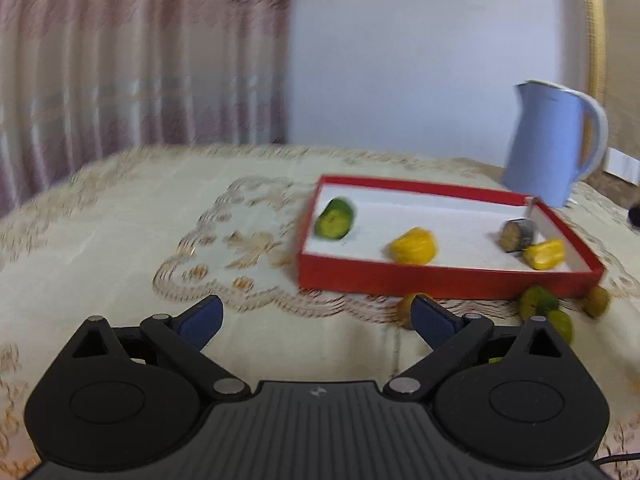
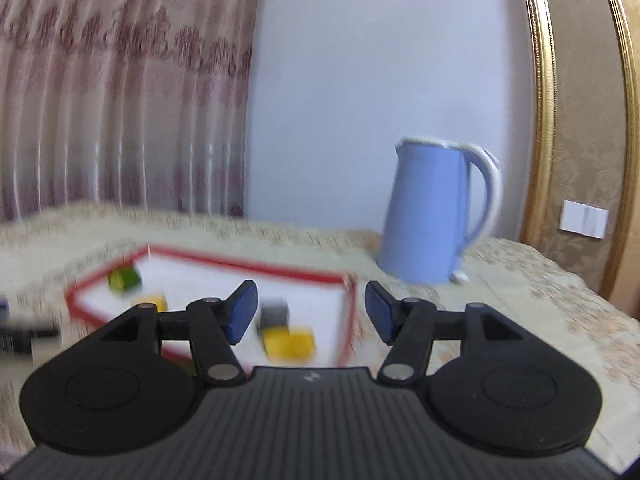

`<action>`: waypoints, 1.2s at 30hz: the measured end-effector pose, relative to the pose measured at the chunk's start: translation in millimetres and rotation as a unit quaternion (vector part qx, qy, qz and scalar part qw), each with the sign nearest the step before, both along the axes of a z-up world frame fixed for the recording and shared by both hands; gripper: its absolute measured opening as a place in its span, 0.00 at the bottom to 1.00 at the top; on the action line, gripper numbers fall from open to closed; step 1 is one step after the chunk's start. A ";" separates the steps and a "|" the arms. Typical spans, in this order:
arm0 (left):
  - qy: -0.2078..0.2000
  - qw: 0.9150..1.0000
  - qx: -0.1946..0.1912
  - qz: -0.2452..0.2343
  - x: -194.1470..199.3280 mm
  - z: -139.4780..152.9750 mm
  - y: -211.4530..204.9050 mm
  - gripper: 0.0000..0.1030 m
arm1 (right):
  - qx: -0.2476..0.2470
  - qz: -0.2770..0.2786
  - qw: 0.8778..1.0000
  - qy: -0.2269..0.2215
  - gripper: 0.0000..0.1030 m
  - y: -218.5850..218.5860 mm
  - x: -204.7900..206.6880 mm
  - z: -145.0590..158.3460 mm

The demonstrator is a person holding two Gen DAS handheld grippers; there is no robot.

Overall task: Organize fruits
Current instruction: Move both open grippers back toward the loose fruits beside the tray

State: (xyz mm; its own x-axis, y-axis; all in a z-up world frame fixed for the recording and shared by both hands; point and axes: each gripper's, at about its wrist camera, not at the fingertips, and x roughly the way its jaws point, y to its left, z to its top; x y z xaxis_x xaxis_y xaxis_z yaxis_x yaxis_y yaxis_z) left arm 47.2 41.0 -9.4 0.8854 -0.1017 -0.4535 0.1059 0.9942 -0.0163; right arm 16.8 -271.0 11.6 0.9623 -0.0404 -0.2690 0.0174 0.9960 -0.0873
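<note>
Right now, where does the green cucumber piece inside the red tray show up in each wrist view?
Left wrist: green cucumber piece lies in the red tray's far-left corner, centre of the picture.
Right wrist: green cucumber piece, blurred, in the same tray corner, left of centre.
Shared landmark: blue kettle behind the tray's right end.

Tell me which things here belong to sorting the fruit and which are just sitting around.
Part of the job: red tray, green piece, two yellow pieces, dark piece, loose pieces in front of the tray.
Just there: blue kettle, curtain.
</note>
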 end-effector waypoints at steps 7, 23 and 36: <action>-0.053 0.993 0.074 -0.072 -25.7 7.8 -29.2 0.98 | 0.028 0.000 0.999 0.036 0.55 -16.5 -8.7 -18.6; -0.038 0.995 0.062 -0.066 -25.5 4.7 -23.3 0.98 | 0.019 0.030 0.991 0.133 0.39 -9.9 34.7 -44.7; -0.037 0.995 0.066 -0.072 -25.6 -0.6 -26.2 0.98 | 0.011 0.034 0.987 0.155 0.28 -7.4 45.6 -47.4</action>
